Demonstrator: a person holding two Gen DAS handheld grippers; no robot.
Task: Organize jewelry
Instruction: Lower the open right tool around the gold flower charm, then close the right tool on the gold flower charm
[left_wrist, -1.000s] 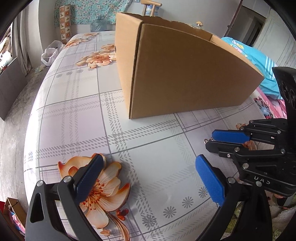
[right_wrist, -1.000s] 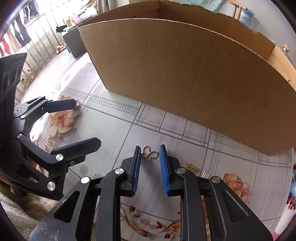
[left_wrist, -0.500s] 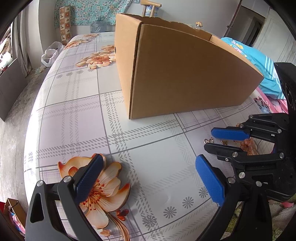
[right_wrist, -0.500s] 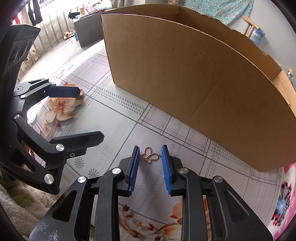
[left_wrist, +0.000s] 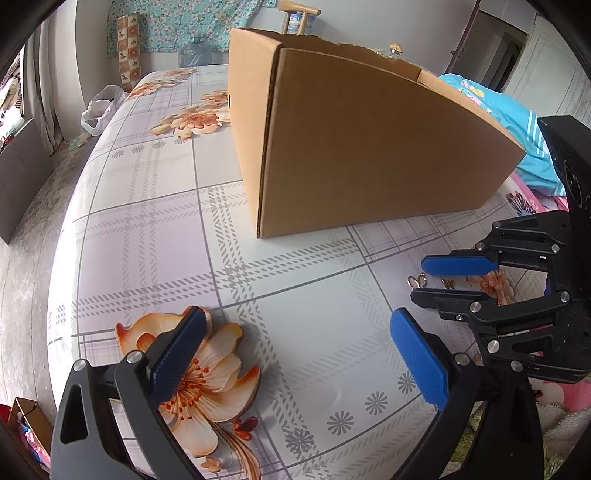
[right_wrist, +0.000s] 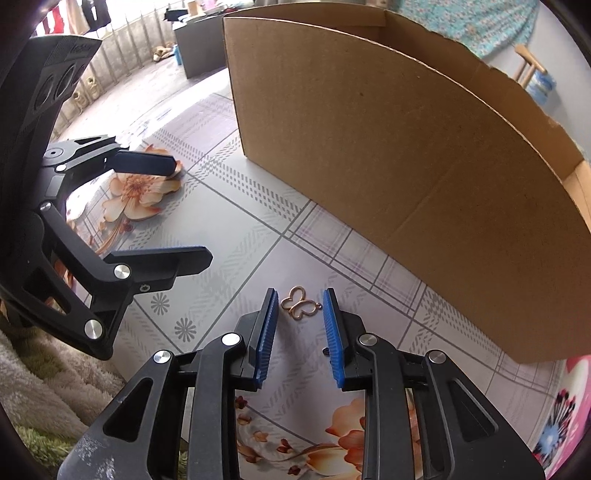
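change: right gripper (right_wrist: 299, 321) has rolled since a second ago; the cardboard box (right_wrist: 406, 155) now sits further toward the upper right of the right wrist view, and the butterfly charm (right_wrist: 300, 307) lies squarer between the blue pads
right jaws: have just been opening a little; apart, charm between the tips, neither pad touching it
left gripper: (left_wrist: 295, 354) unchanged over the three left wrist frames; jaws wide apart, nothing between them, hovering over the orange flower print (left_wrist: 199, 373) in the lower left of that view
meaning for task: judged as the line-up before a pinch; charm not yet gripped, nothing visibly put away, task looks early
butterfly charm: thin gold outline with a small loop at one wing, flat on the cloth, low centre of the right wrist view, near the box's front wall but apart from it
other jewelry: small gold pieces (left_wrist: 448, 283) at the right edge of the left wrist view, just behind the right gripper's fingers; too small to name
risk: charm is flat and thin; pads may slide over it or push it along the cloth, I'd guess
surface: table under a pale plaid cloth (left_wrist: 155, 206) with printed orange flowers; the cloth's far end curves off toward the upper left
box: open top, plain brown, standing on the cloth; inside not visible
room: white plastic bag (left_wrist: 98, 109) on the floor upper left, teal floral fabric (left_wrist: 192, 22) on the back wall, wooden chair top behind the box, blue bedding (left_wrist: 509, 122) at right, fluffy rug (right_wrist: 44, 398) lower left of the right wrist view
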